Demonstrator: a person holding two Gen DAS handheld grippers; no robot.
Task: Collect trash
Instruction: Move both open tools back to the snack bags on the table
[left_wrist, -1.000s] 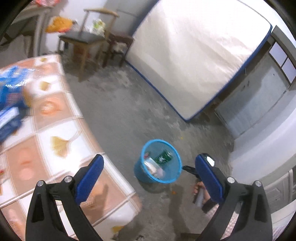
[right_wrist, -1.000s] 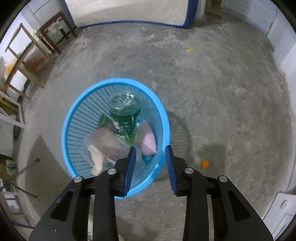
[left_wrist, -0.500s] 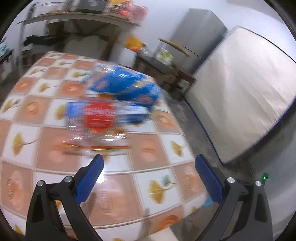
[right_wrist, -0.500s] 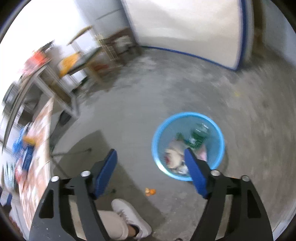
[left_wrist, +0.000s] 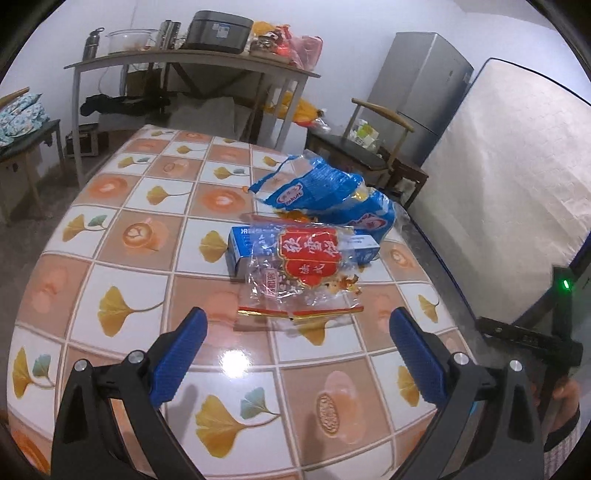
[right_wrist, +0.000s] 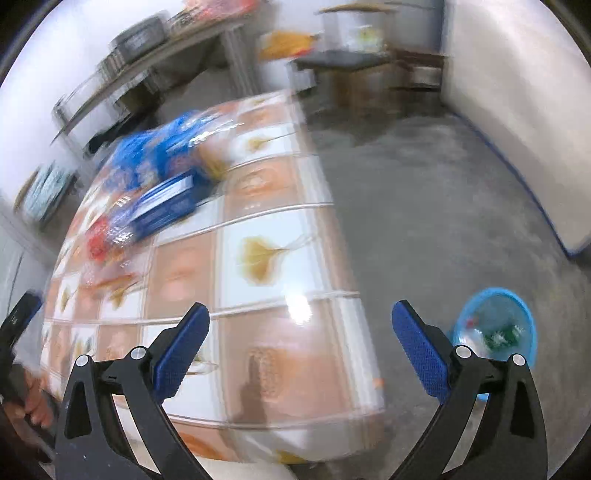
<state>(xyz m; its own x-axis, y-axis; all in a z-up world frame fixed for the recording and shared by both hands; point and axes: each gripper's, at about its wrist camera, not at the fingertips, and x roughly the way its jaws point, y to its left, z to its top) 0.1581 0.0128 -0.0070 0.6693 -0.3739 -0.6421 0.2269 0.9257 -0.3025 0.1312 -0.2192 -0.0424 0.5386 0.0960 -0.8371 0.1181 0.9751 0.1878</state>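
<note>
On the tiled table (left_wrist: 155, 236) lies a clear wrapper with a red label (left_wrist: 303, 269), on top of a blue and white box (left_wrist: 242, 245). A crumpled blue plastic bag (left_wrist: 325, 192) lies behind them. My left gripper (left_wrist: 295, 350) is open and empty, just short of the red-label wrapper. My right gripper (right_wrist: 301, 341) is open and empty above the table's near edge (right_wrist: 295, 369). The same trash shows blurred in the right wrist view: blue bag (right_wrist: 159, 155), box (right_wrist: 166, 206), red wrapper (right_wrist: 103, 240). A blue trash basket (right_wrist: 495, 325) holding trash stands on the floor at the right.
A mattress (left_wrist: 509, 184) leans on the wall at the right. A wooden chair (left_wrist: 369, 144) and a grey fridge (left_wrist: 417, 85) stand behind the table. A metal shelf table (left_wrist: 184, 62) with kitchenware is at the back. Bare concrete floor (right_wrist: 424, 206) lies between table and basket.
Both grippers swung away from the basket toward the table. The right gripper opened wide after hovering over the basket. The left gripper moved closer to the trash pile.
</note>
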